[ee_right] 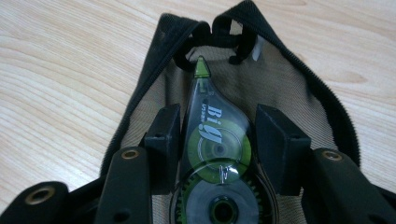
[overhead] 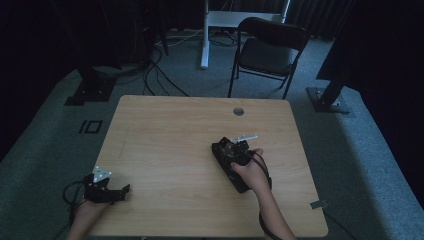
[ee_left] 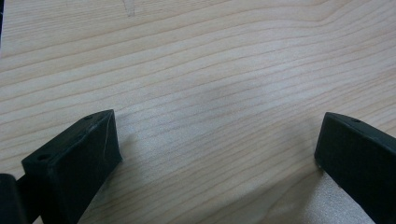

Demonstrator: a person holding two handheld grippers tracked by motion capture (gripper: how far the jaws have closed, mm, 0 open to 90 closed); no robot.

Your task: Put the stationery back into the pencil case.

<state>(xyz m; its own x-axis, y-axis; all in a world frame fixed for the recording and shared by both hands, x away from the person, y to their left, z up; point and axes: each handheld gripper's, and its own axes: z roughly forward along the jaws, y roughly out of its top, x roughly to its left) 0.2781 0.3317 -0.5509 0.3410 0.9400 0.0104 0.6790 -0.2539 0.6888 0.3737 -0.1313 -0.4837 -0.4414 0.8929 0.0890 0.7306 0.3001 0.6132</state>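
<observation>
While the left hand-held gripper (ee_left: pixel 219 154) rested open on the desk (overhead: pixel 165 130), the right hand-held gripper (ee_right: pixel 217 135) clasped a correction tape (ee_right: pixel 215 144) over the open mesh pouch (ee_right: pixel 299 84), seemingly about to lower it inside and let go.

Left hand (overhead: pixel 86 209) is parked at the near-left corner, holding the left gripper (overhead: pixel 117 192) low and level with its jaws spread wide, nothing between them. Right forearm (overhead: pixel 274 215) comes up from the bottom edge, right hand (overhead: pixel 250 172) wrapped around the right gripper (ee_right: pixel 215 135), which is tipped forward and down, jaws partly closed and clamped on something.
</observation>
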